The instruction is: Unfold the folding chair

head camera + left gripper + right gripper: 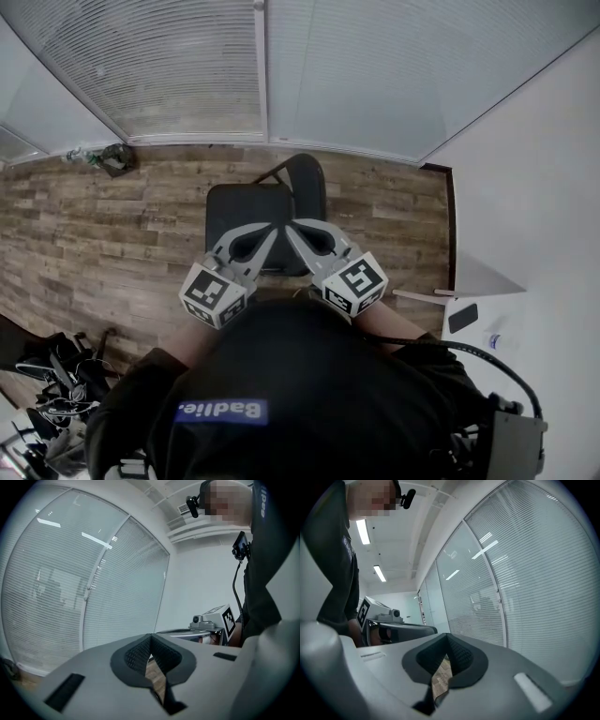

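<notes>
Person's dark shirt (309, 375) lay nearest; left gripper (270, 232) and right gripper (291, 226) hung over the chair's (246, 211) near edge, both clenched, empty, tips almost touching. Chair stood opened on the floor (94, 225), blinds (187, 66) beyond it.

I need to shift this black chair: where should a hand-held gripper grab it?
Probably the backrest, at its top edge, coming down from above: it stands upright beyond the seat as a thin rim, while the seat lies flat and broad.
</notes>
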The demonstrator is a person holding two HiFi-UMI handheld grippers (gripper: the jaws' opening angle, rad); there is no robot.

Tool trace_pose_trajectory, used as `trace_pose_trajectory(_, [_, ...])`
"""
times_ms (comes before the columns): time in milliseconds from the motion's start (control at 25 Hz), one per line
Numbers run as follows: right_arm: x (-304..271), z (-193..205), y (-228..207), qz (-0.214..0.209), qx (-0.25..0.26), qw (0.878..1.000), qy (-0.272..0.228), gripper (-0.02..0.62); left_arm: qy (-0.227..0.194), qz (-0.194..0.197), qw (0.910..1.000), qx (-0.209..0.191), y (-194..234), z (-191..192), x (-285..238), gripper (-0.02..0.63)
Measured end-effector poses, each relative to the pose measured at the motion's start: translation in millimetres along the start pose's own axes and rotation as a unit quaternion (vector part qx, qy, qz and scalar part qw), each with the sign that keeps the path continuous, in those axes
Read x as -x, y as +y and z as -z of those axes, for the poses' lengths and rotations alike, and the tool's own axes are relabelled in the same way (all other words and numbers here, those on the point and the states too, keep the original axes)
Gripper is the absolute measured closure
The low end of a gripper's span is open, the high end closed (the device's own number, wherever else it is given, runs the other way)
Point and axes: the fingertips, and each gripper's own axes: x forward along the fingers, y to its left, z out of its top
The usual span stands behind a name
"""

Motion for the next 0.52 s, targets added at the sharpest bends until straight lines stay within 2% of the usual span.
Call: trace_pose_trajectory(520, [-2.0,1.1,2.3,-0.003,0.001,1.000,0.004,0.594,-0.001,0.003,1.0000,0.001,0.8,-0.8,2.0,0.600])
